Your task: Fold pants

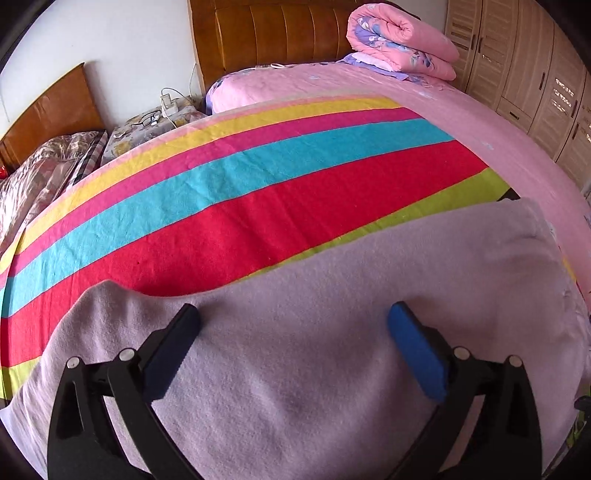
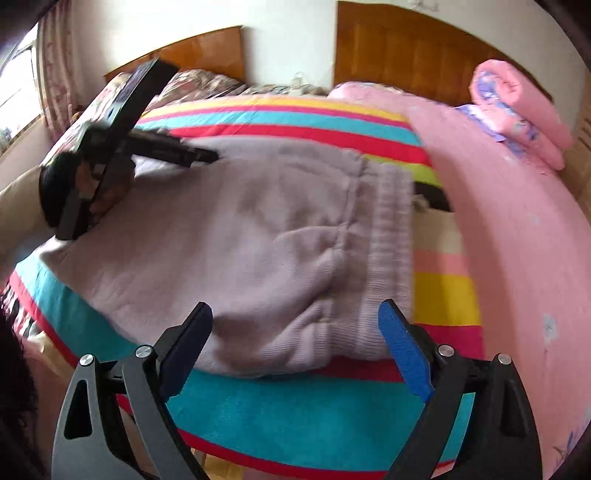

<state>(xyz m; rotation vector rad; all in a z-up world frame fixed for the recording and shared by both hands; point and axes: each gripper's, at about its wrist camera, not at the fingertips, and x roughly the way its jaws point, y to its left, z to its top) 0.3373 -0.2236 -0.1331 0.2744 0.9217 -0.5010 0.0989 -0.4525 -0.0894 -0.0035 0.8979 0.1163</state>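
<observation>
Pale lilac fleece pants (image 1: 314, 350) lie folded flat on a striped blanket (image 1: 258, 206) on the bed. My left gripper (image 1: 293, 310) hovers just over the cloth, its jaws wide open and empty. In the right wrist view the pants (image 2: 258, 229) stretch from left to right, with the ribbed waistband (image 2: 391, 240) at the right end. My right gripper (image 2: 295, 308) is open over the near edge by the waistband, holding nothing. One of the left gripper's fingers (image 2: 188, 153) points at the far left part of the pants.
A pink sheet (image 1: 369, 85) covers the bed's right side, with a rolled pink quilt (image 1: 399, 40) by the wooden headboard (image 1: 277, 33). Wardrobe doors (image 1: 535, 74) stand at the right. A bedside stand with glasses (image 1: 147, 120) and a second bed (image 1: 44, 173) lie left.
</observation>
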